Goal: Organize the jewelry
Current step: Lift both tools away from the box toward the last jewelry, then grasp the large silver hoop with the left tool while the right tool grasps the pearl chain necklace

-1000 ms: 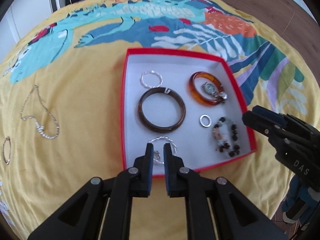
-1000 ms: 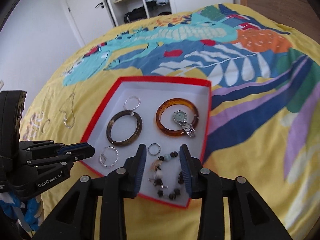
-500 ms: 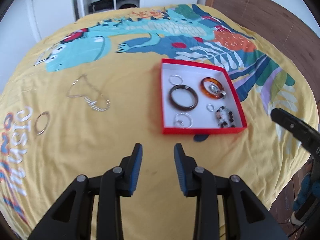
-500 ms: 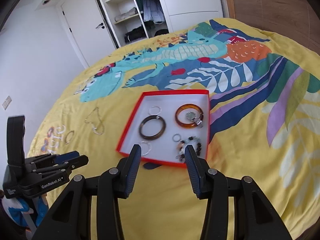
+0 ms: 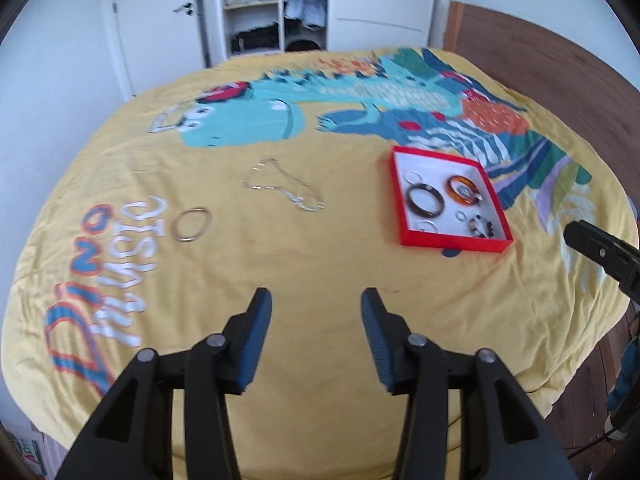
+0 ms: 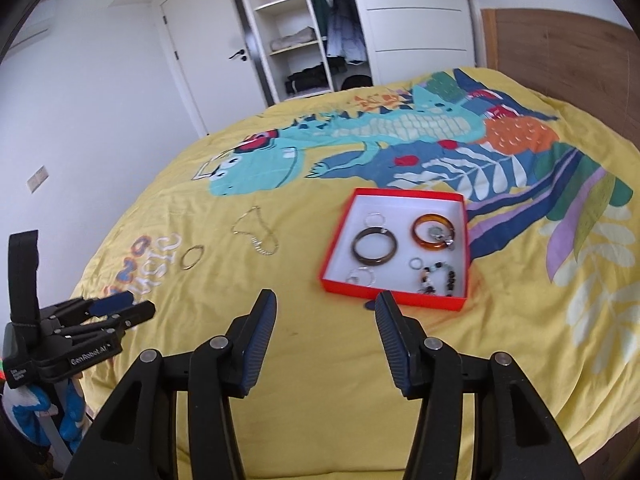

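Left wrist view: left tongs (image 5: 316, 306) spread wide, nothing between them, held above the bare yellow bedspread (image 5: 320, 264) near the bed's front edge. Red box (image 5: 451, 242) sits on the bed, up and to the right, well apart from the tongs. In the box: dark brown bangle (image 5: 425, 201), orange bangle (image 5: 464, 189) with a watch lying on it, thin silver ring at the far left corner, silver hoops (image 5: 427, 225) at the near left, small ring (image 5: 462, 214), beaded bracelet (image 5: 483, 225) at the near right. Outside the box on the bedspread: silver chain necklace (image 5: 285, 187) left of the box, gold bangle (image 5: 193, 225) further left by the printed lettering. Tip of the right tongs (image 5: 600, 245) shows at the right edge; their opening cannot be told from here. View slightly blurred

Right wrist view: right tongs (image 6: 326, 308) spread wide, holding nothing, above the bedspread (image 6: 304, 344) just in front of the red box (image 6: 394, 294). Same contents visible: brown bangle (image 6: 374, 246), orange bangle (image 6: 434, 231) with watch, beaded bracelet (image 6: 439, 277), silver hoops (image 6: 362, 276). Necklace (image 6: 256, 233) and gold bangle (image 6: 191, 257) lie on the bed left of the box, apart from each other. Left tongs (image 6: 120, 306) seen side-on at the far left, near the bed edge. Open wardrobe (image 6: 304, 28) behind the bed
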